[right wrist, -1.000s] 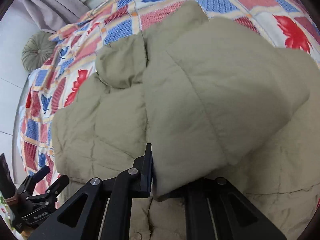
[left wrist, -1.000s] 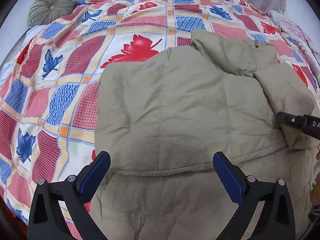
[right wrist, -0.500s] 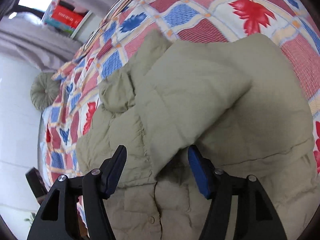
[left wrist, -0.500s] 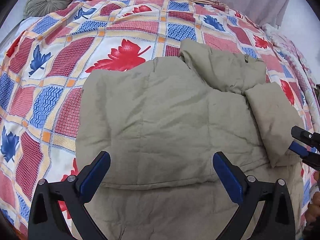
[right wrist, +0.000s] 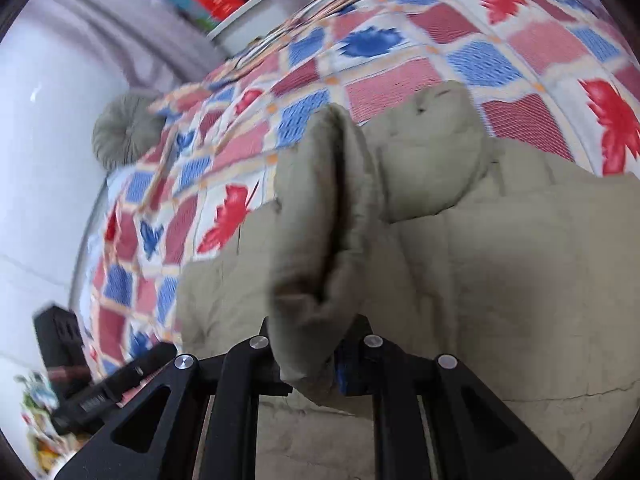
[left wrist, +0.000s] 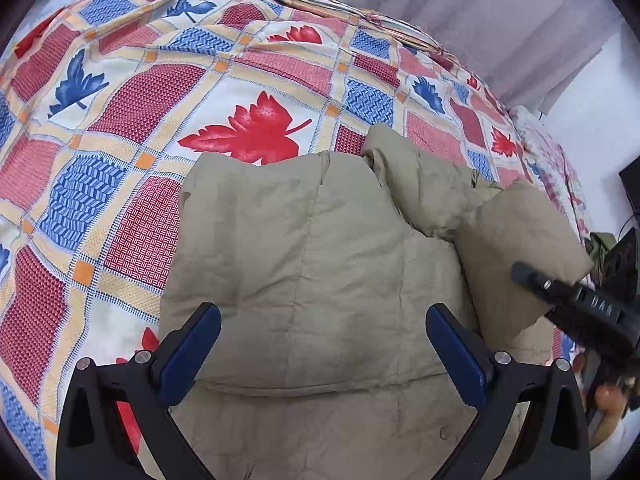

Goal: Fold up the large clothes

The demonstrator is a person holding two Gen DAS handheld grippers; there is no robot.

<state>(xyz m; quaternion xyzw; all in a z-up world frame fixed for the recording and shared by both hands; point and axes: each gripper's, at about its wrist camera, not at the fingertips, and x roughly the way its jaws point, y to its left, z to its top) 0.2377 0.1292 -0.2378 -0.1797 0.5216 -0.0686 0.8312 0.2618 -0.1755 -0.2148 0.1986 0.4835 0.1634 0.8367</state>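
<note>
We are looking down on an olive-green quilted puffer jacket (left wrist: 320, 264) lying on a bed under a patchwork quilt of red, blue and cream squares printed with maple leaves (left wrist: 132, 112). Our left gripper (left wrist: 322, 344) is hovering just above the jacket's folded body with its blue-padded fingers (left wrist: 192, 348) spread wide, grasping nothing. Our right gripper (right wrist: 308, 364) is clenching a padded sleeve of the jacket (right wrist: 320, 232), and the sleeve is rising from the jaws as a folded ridge above the rest of the garment. In the left wrist view, that sleeve (left wrist: 516, 248) is lying along the jacket's right side, with the right gripper's black body at the picture's edge. A round, pleated grey-green cushion (right wrist: 124, 128) is sitting at the far end of the bed, near a pale wall. The right wrist view is blurring.
</note>
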